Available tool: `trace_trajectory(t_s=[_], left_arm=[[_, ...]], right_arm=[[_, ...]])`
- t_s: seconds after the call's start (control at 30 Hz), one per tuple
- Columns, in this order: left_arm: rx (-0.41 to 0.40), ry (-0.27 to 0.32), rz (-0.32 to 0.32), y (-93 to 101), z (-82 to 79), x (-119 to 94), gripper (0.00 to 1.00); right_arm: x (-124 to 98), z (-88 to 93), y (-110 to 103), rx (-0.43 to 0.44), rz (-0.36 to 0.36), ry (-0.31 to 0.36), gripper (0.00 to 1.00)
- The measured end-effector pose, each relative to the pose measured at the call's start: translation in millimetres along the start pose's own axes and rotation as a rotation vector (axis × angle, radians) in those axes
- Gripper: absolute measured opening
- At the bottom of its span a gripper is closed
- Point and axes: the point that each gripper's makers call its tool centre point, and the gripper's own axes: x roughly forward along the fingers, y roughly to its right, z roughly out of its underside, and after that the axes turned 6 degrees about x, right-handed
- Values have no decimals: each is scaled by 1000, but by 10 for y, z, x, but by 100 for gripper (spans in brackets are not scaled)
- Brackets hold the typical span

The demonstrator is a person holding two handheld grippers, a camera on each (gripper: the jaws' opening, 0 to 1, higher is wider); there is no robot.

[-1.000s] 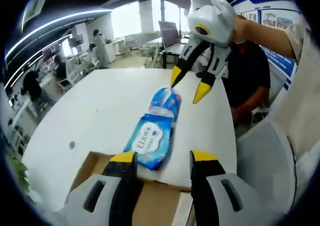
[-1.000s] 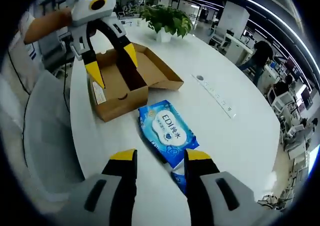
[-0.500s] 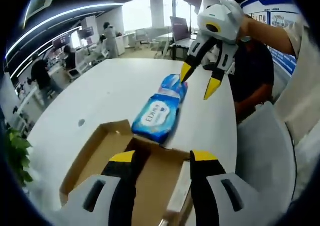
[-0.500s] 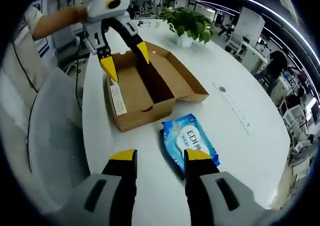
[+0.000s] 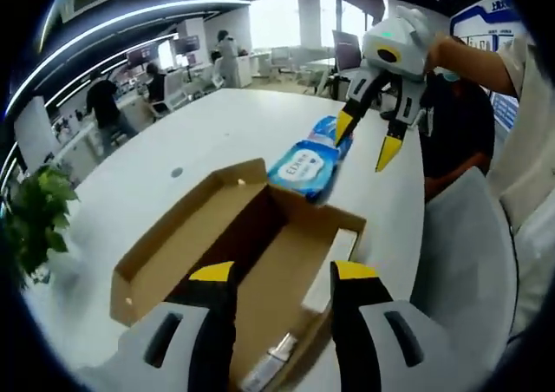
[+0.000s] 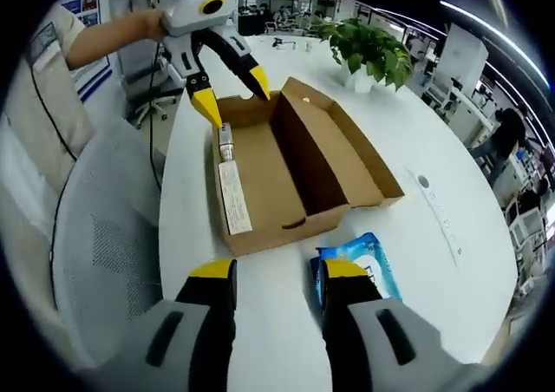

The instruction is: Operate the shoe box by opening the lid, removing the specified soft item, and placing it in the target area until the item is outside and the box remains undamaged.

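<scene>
**Box open, wipes pack out on the desk**

Sitting with its lid flung back, the shoe box [image 5: 234, 262] lies near the desk [image 5: 208, 132] edge by a white chair [image 6: 95, 262]. The blue wipes pack [image 5: 305, 162] rests on the desk just beyond the box's far end. The left tool [image 5: 282, 275] hovers over the box, jaws wide, holding nothing. The right tool [image 6: 275, 271] hangs above the pack, also wide and empty. The right gripper view adds a potted plant [image 6: 368, 49] at the far edge.

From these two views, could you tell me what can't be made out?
- Wipes pack: the right gripper's jaw covers part of it in the right gripper view.
- Box near corner: behind the left gripper's jaws in the left gripper view.
- Label on the box: print too small to read.
</scene>
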Motion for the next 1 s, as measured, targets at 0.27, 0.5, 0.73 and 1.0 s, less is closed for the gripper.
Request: trace_trajectory(t_s=[0.27,0.5,0.73,1.0], left_arm=[[-56,-26,-71,-69,325,-220,42],[-111,-41,-135,-145,584,-379,42],[-150,-65,-205,-186,817,-522,42],[-212,-88,-249,-234,1088,-609,41]], right_arm=[[223,-90,-134,-50,-63,-9,38],[368,-147,-177,-83,-95,-13,38],[503,-175,-175,-93,-116,-18,39],[649,-172,-195,-98,-131,-33,40]])
